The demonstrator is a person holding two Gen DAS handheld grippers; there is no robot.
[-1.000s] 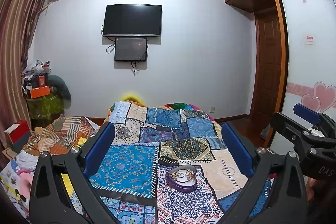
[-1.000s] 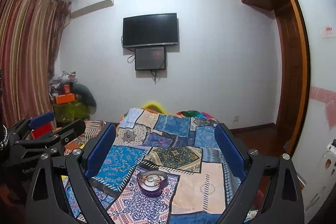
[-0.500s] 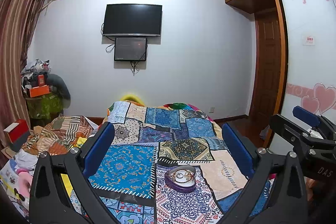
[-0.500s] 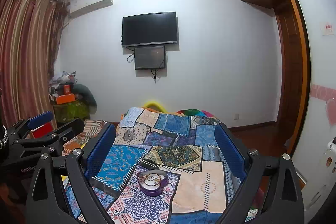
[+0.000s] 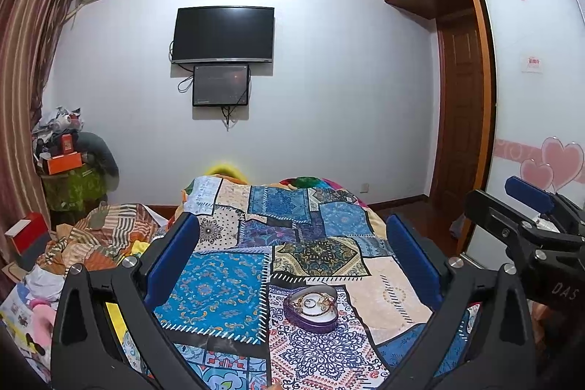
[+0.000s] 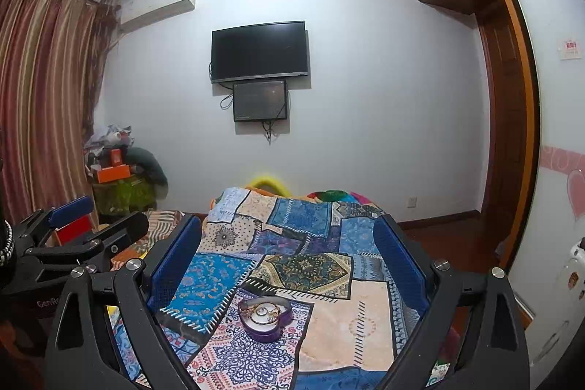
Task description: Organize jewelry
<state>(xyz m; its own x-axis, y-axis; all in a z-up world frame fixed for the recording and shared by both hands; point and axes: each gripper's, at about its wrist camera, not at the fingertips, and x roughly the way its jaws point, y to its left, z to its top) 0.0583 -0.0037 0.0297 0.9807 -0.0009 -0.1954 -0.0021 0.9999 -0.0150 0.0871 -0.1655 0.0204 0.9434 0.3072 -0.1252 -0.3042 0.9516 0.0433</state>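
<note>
A purple heart-shaped jewelry box [image 5: 310, 307] sits open on the patchwork bedspread [image 5: 219, 287], with gold rings and chains inside. It also shows in the right wrist view [image 6: 265, 317]. My left gripper [image 5: 292, 243] is open and empty, held above and short of the box. My right gripper [image 6: 289, 240] is open and empty too, also above and short of the box. The right gripper shows at the right edge of the left wrist view [image 5: 530, 229], and the left gripper at the left edge of the right wrist view [image 6: 80, 240].
A pile of striped cloth [image 5: 98, 240] and clutter lies left of the bed. A TV [image 5: 225, 33] hangs on the far wall. A wardrobe with a heart-patterned door [image 5: 537, 134] stands on the right. Curtains [image 6: 44, 105] hang on the left.
Both grippers stay open and hardly move; the views shift only slightly, with the right gripper drifting a little lower in the left wrist view.
</note>
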